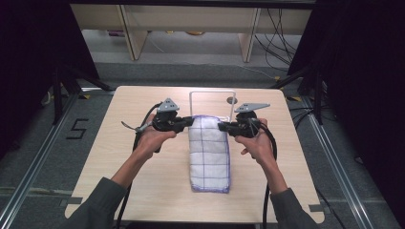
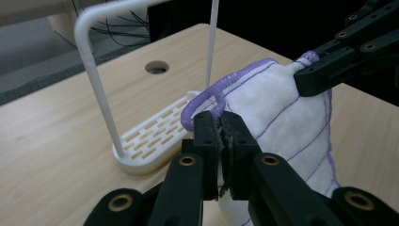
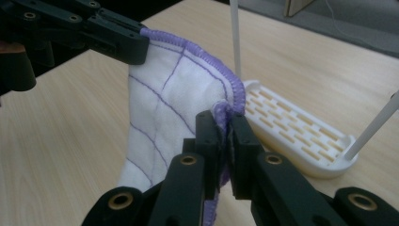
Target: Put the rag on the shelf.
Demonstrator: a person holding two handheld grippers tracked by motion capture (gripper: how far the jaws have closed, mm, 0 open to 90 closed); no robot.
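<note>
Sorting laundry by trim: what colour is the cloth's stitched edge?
Purple, on the white grid-lined cloth; clearest in the right gripper view.

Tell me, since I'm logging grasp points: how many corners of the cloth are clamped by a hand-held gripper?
2. The left hand-held gripper pinches the cloth's far left corner; the right hand-held gripper pinches the far right corner, just before the white rack. The near corners lie on the table.

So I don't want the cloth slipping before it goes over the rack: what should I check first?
1. Left gripper shut on the cloth corner: ok.
2. Right gripper shut on the other corner: ok.
3. Top edge lifted off the table: ok.
4. Rack upright beyond the cloth: ok.
5. Edge high enough to clear the rack's bar: cannot tell.
6. Lower end hanging free: not ok, it lies on the table.
</note>
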